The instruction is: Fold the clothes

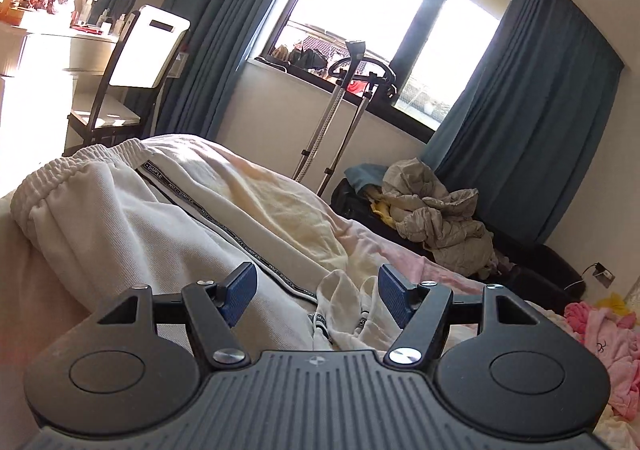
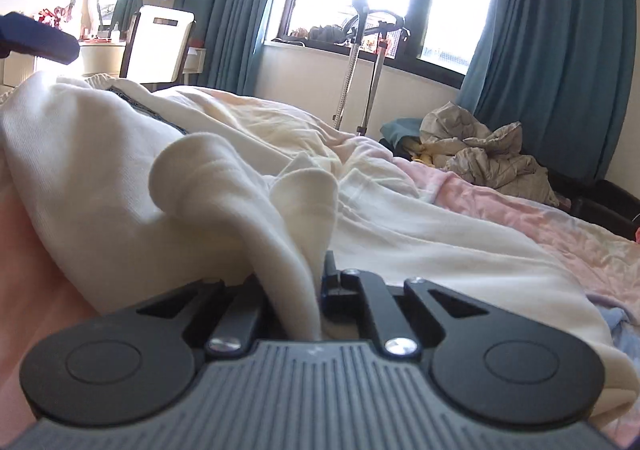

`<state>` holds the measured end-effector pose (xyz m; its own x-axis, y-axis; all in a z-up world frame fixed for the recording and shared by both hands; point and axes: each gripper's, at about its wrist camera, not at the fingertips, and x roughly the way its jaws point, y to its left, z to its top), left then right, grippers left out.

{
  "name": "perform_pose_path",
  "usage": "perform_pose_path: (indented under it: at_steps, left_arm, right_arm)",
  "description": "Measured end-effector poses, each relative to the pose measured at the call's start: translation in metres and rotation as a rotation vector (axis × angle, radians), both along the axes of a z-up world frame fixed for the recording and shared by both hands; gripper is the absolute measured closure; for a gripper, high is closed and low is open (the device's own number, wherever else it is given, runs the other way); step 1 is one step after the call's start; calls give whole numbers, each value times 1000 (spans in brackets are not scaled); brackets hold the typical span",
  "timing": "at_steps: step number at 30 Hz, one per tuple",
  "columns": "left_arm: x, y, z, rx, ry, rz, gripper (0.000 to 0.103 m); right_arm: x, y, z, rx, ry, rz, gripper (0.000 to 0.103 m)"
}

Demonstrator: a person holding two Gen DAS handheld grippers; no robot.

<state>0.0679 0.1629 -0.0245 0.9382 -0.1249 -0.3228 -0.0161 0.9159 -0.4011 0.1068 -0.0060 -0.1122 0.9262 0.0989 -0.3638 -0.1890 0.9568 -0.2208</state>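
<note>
Two grippers over one bed; nearest, right gripper clamped tight on a bunched fold of white sweatpants, cloth rising from between the jaws in a soft peak and draping away to the left and right; left gripper spread wide, blue pads well apart, nothing pinched, hovering just above the same garment. Between those open fingers, drawstring ends and a rumpled cuff lying loose on the fabric. Farther along, a black side stripe with repeated white lettering running up the leg toward a gathered elastic waistband at the far-left end; sweatpants stretched across a pink bedsheet, partly over a cream blanket. At the right edge, a heap of pink clothes on the bed. Beyond the mattress, a crumpled grey-beige jacket piled on something dark by the wall; two metal poles of a stand rising before the sill. Far left, a dark-framed chair with a white back beside a cluttered dressing table. Farthest, a bright window with dark frame, teal curtains hanging either side. In the right wrist view, upper left, dark blurred parts of the other gripper.
</note>
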Motion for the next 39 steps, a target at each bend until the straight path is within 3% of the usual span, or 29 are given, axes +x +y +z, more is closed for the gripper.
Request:
perform_pose_path:
  at_steps: [3, 7, 11, 13, 16, 18, 21, 24, 27, 28, 32, 35, 39]
  left_arm:
    - [2, -17, -1, 59, -13, -42, 32]
    - [6, -31, -5, 90, -25, -107, 32]
    - [7, -39, -9, 118, -35, -150, 33]
    - [9, -44, -13, 142, -36, -167, 33]
    - [17, -51, -26, 181, 21, -166, 34]
    - [25, -53, -38, 193, 87, -150, 34]
    - [36, -53, -58, 216, 208, -118, 36]
    - [32, -63, -60, 306, 202, -115, 36]
    - [24, -70, -55, 332, 183, -119, 36]
    - [20, -71, -52, 335, 172, -117, 36]
    - [0, -78, -35, 312, 71, -135, 35]
    - [-9, -78, -28, 190, 7, -219, 35]
    - [-5, -90, -31, 120, 6, -309, 35]
  right_arm:
    - [3, -12, 13, 44, 27, 34, 95]
    - [-8, -22, 20, 25, 76, 145, 89]
    - [-31, -48, 26, 84, 128, 230, 65]
    - [-46, -69, 36, 125, 130, 256, 67]
    - [-70, -107, 44, 180, 93, 196, 67]
    - [-70, -133, 47, 258, 94, 101, 67]
    - [-59, -156, 48, 280, 43, -8, 66]
    - [-37, -168, 27, 277, 96, -103, 65]
    - [-23, -178, -9, 330, 195, -129, 66]
    - [-24, -179, -14, 339, 178, -121, 66]
    - [-24, -176, -13, 334, 168, -130, 64]
    - [-27, -175, -15, 331, 153, -134, 64]
    - [-27, -179, -16, 346, 148, -135, 63]
